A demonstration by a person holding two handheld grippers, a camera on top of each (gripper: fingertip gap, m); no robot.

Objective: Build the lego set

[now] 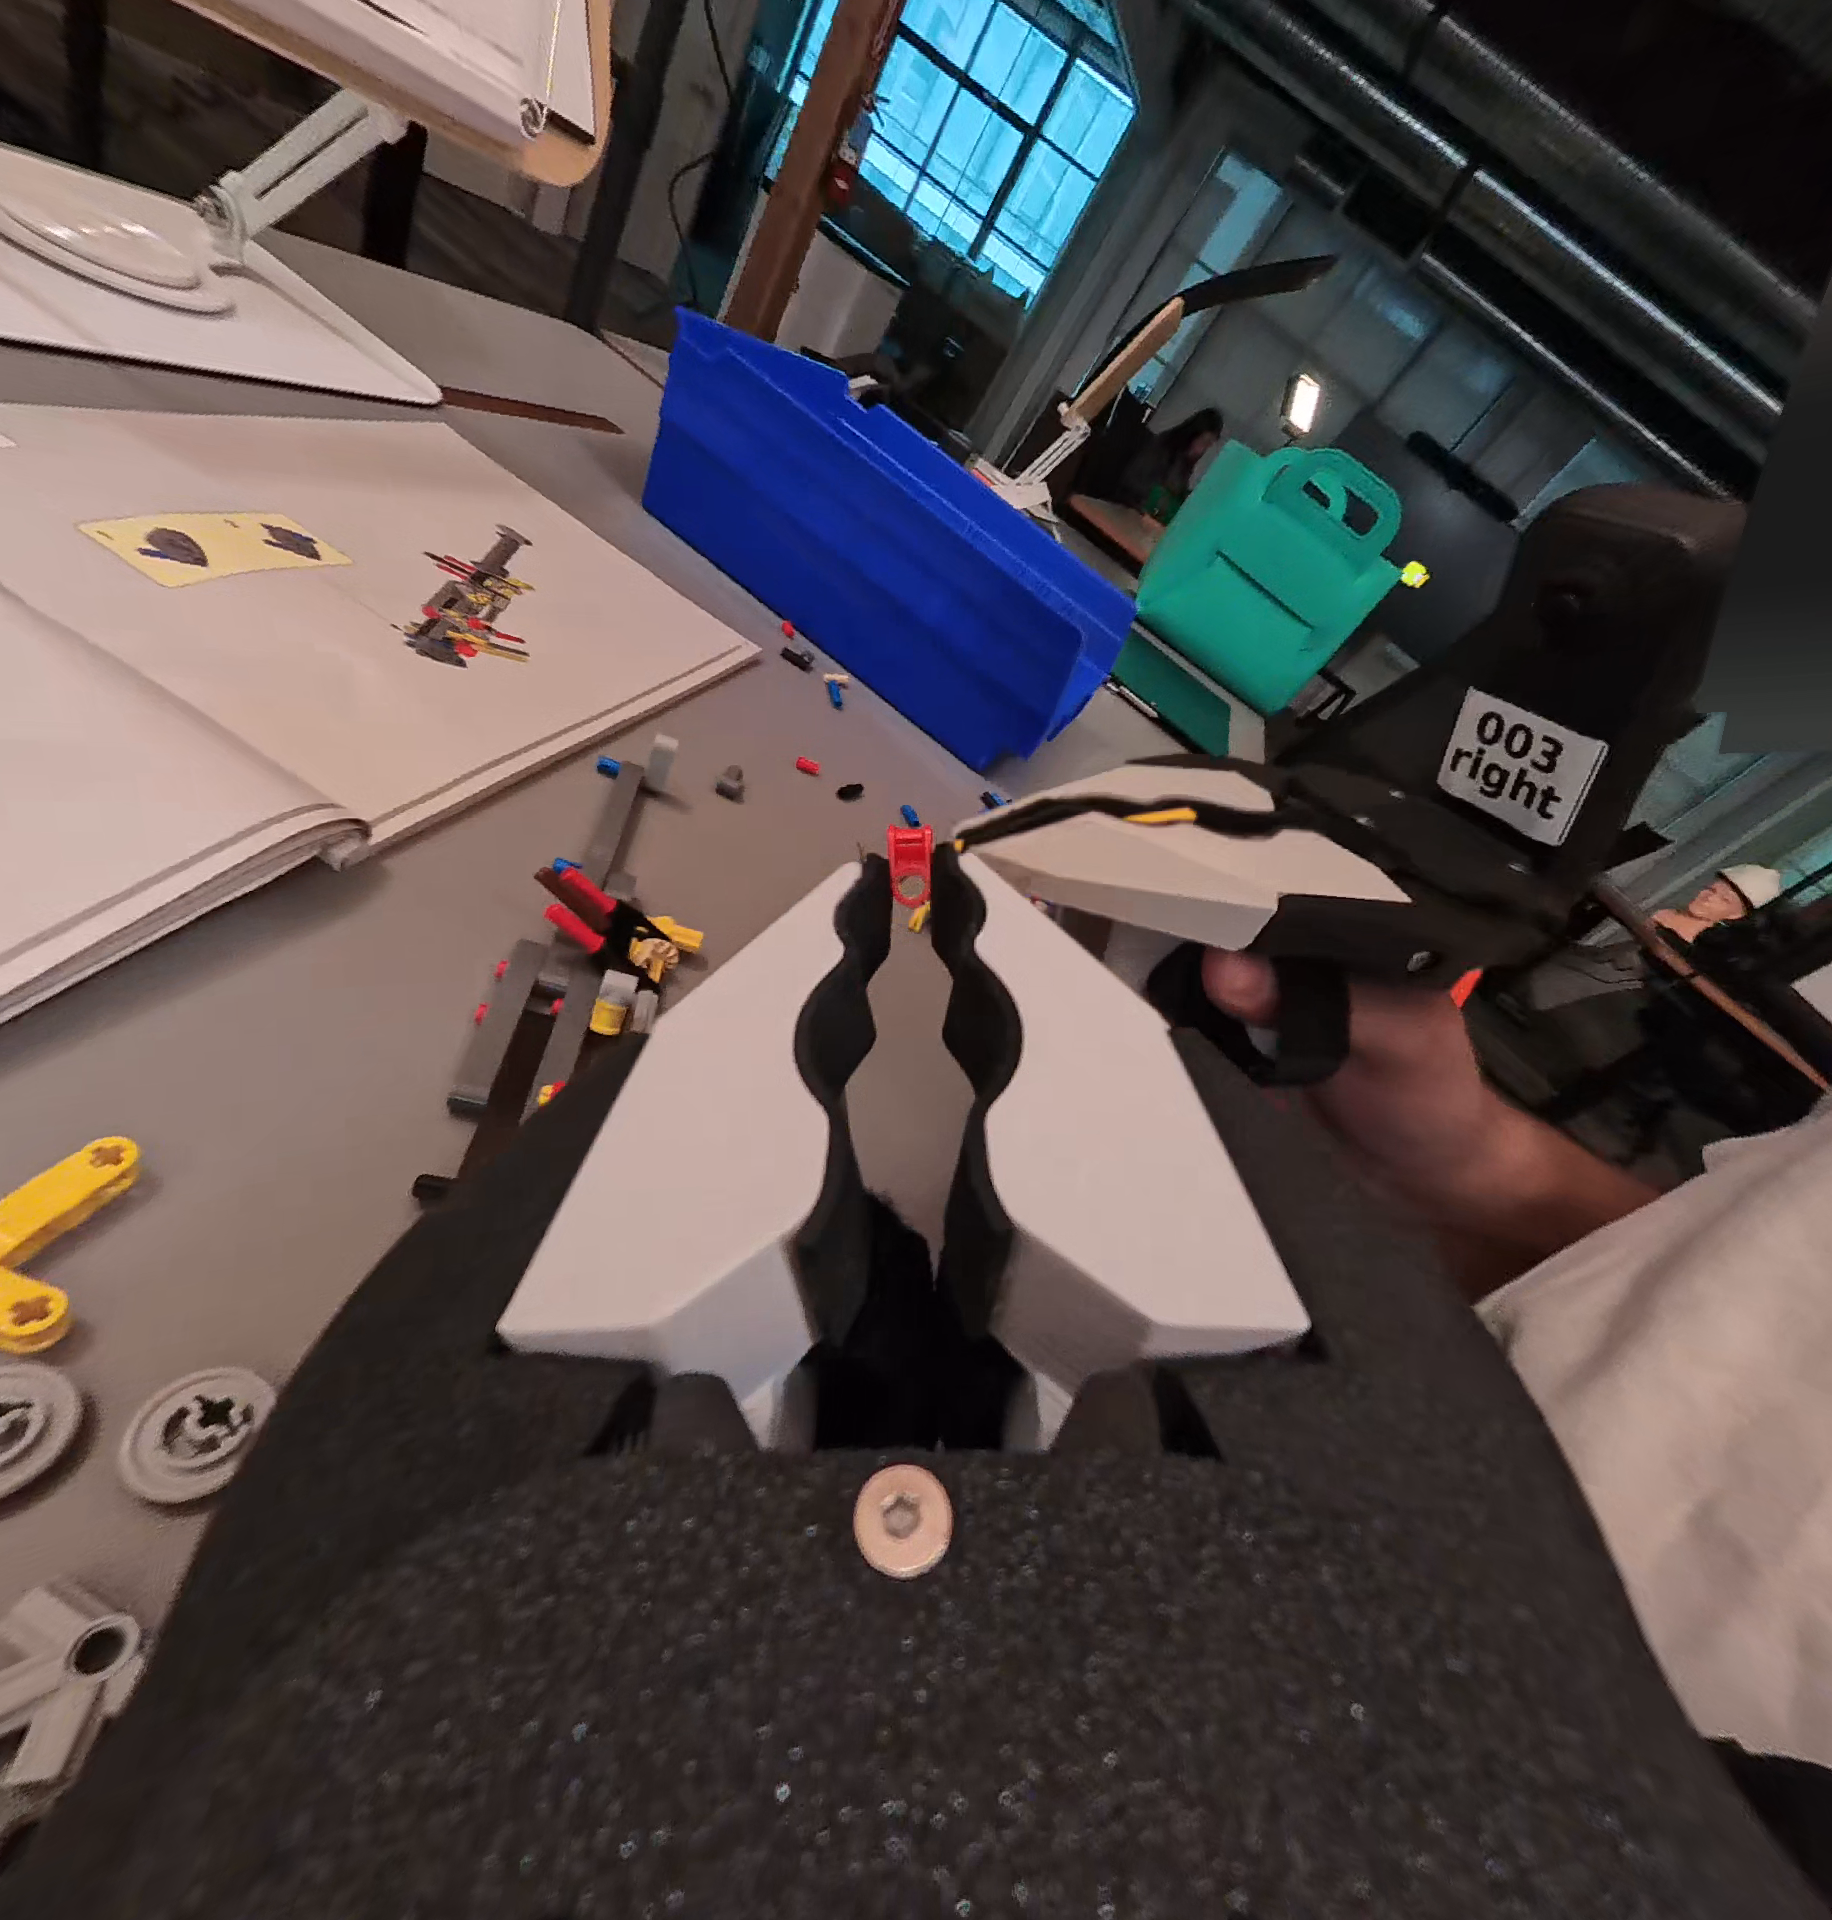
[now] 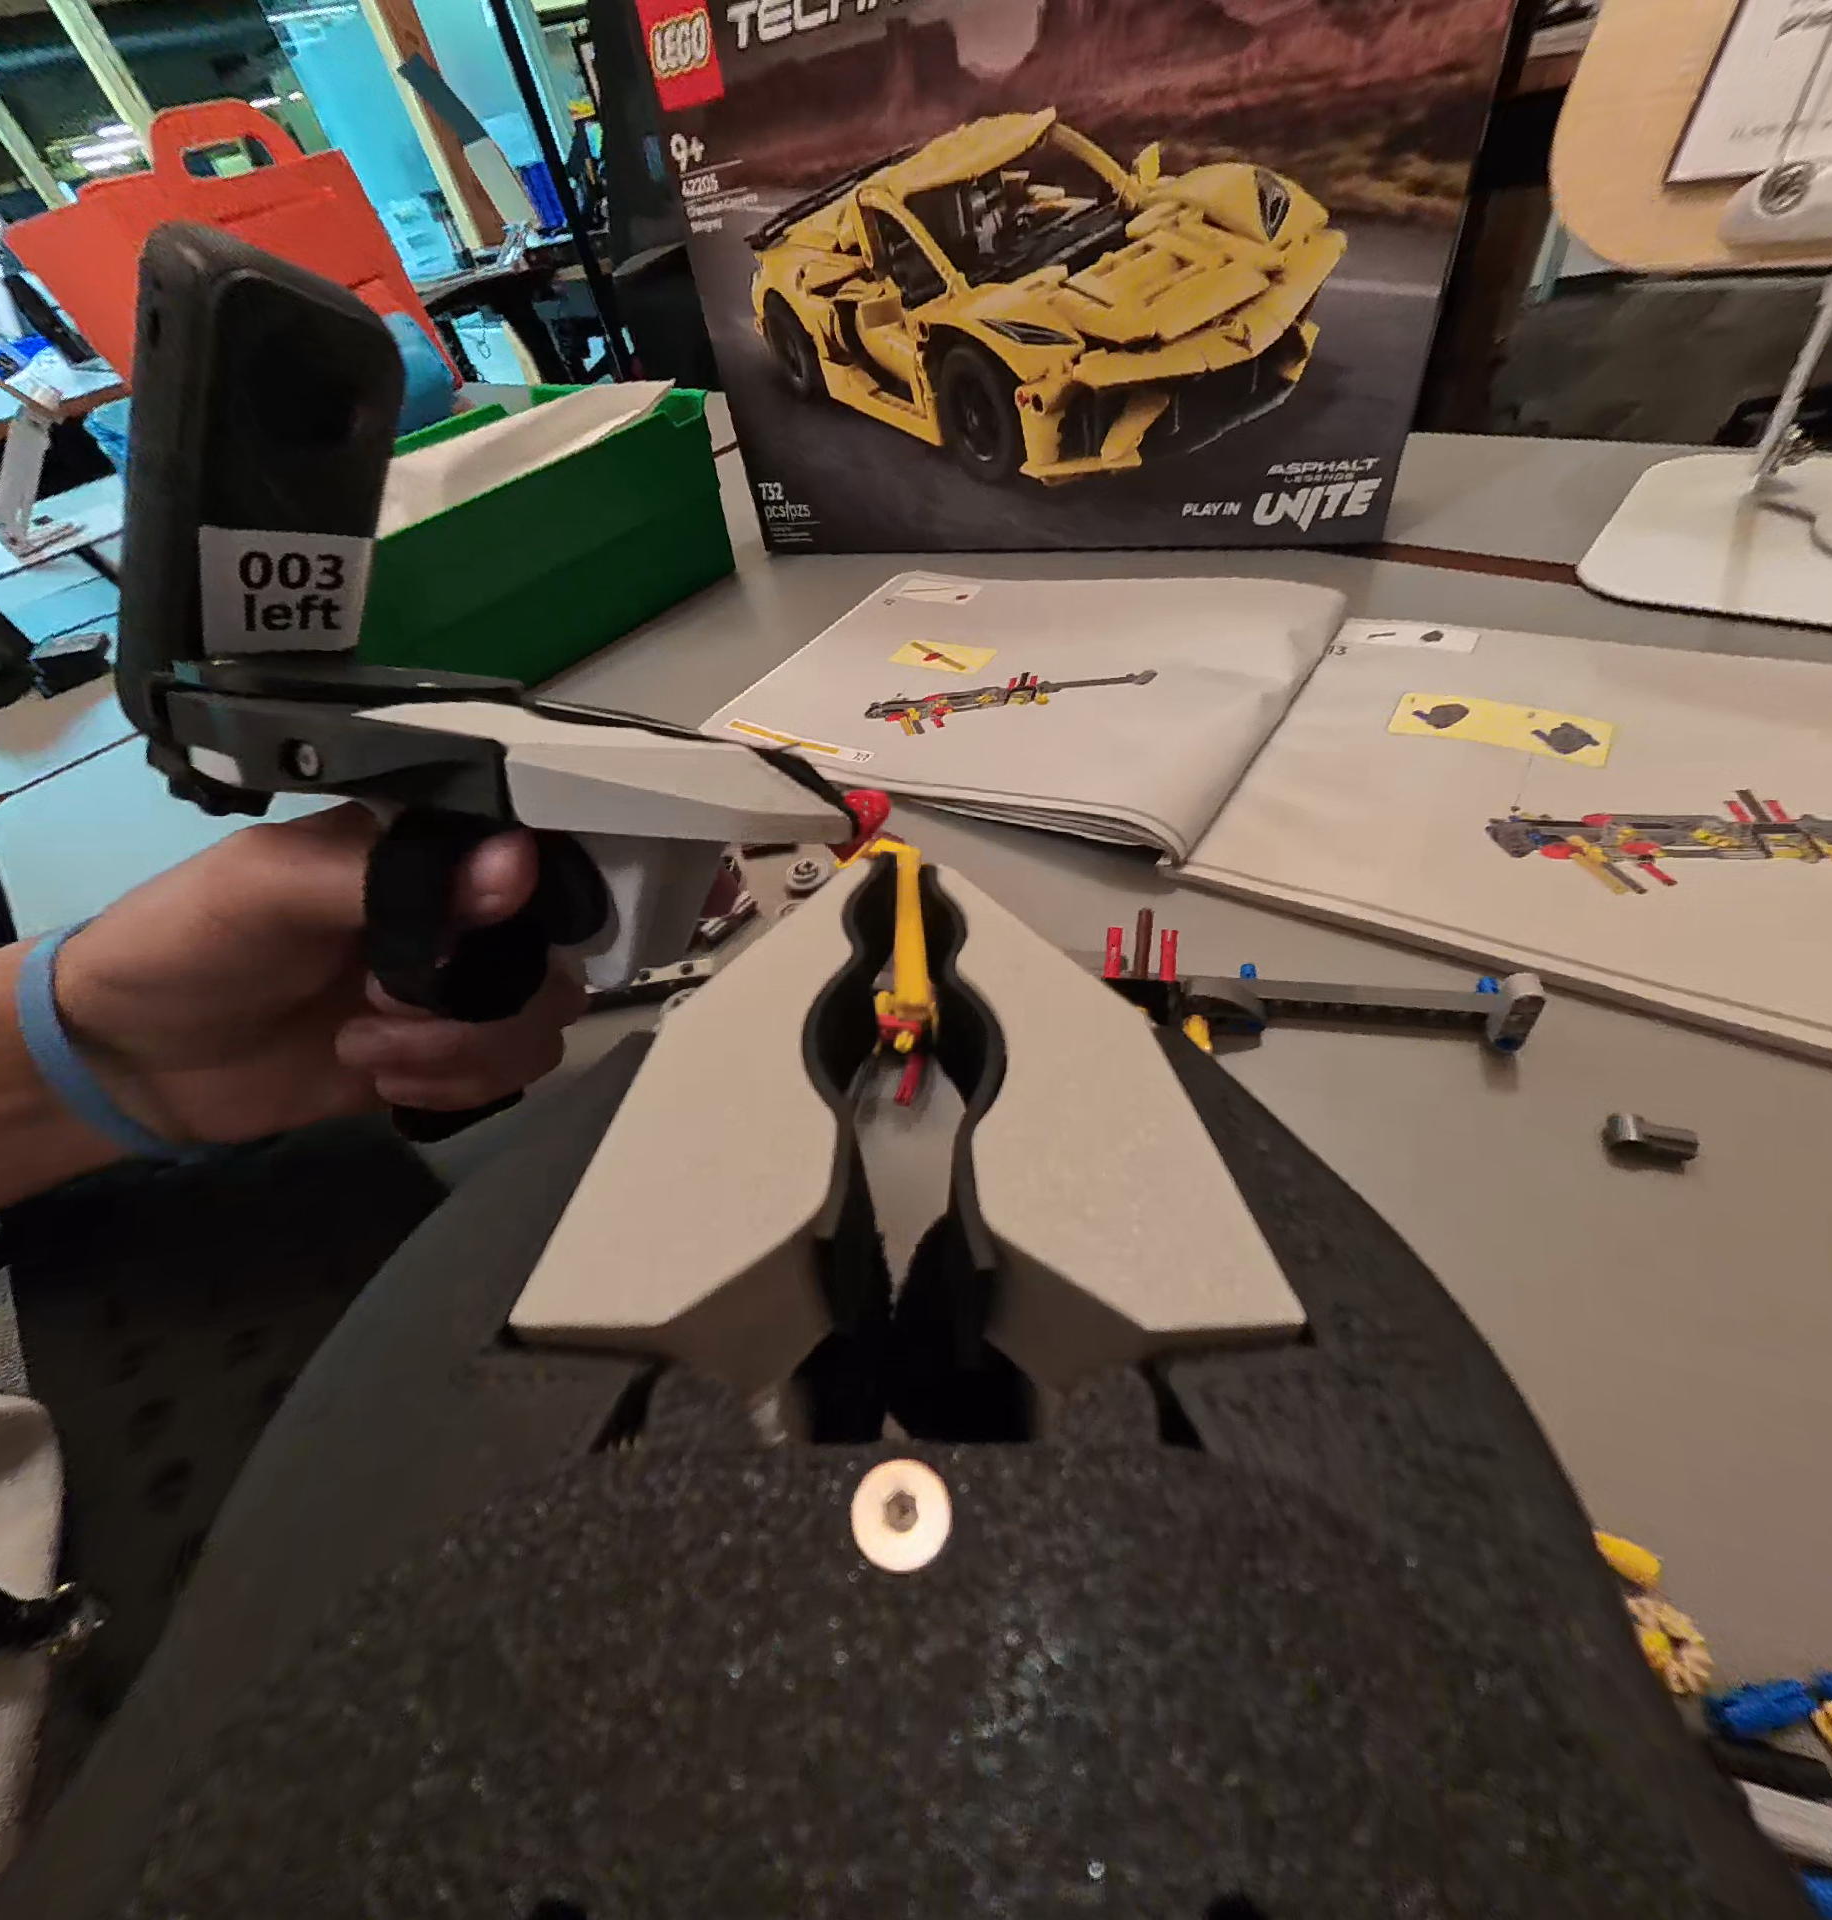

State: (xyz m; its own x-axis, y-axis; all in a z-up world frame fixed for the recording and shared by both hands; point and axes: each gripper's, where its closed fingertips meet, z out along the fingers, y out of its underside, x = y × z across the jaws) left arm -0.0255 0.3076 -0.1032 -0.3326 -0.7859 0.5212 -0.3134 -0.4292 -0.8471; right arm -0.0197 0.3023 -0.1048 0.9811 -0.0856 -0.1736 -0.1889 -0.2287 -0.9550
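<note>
My left gripper (image 1: 907, 881) is shut on a small red connector (image 1: 908, 862), held above the table. My right gripper (image 2: 899, 883) is shut on a yellow axle (image 2: 904, 940) that runs back between its pads, with small red and yellow pieces on its near end. The two tips meet: the yellow axle's end touches the red connector (image 2: 866, 816). In the left wrist view the right gripper (image 1: 969, 831) comes in from the right. In the right wrist view the left gripper (image 2: 844, 821) comes in from the left. A partly built grey beam assembly (image 2: 1338, 1006) lies on the table.
An open instruction booklet (image 2: 1307, 727) and the set's box (image 2: 1078, 281) lie beyond the grippers. A blue bin (image 1: 870, 540), a green bin (image 2: 548, 540), loose pins, yellow beams (image 1: 39, 1236), grey discs (image 1: 195, 1434) and a grey piece (image 2: 1650, 1138) are on the table. A lamp base (image 2: 1743, 540) stands at the back right. The tips of both grippers are at nearly the same place.
</note>
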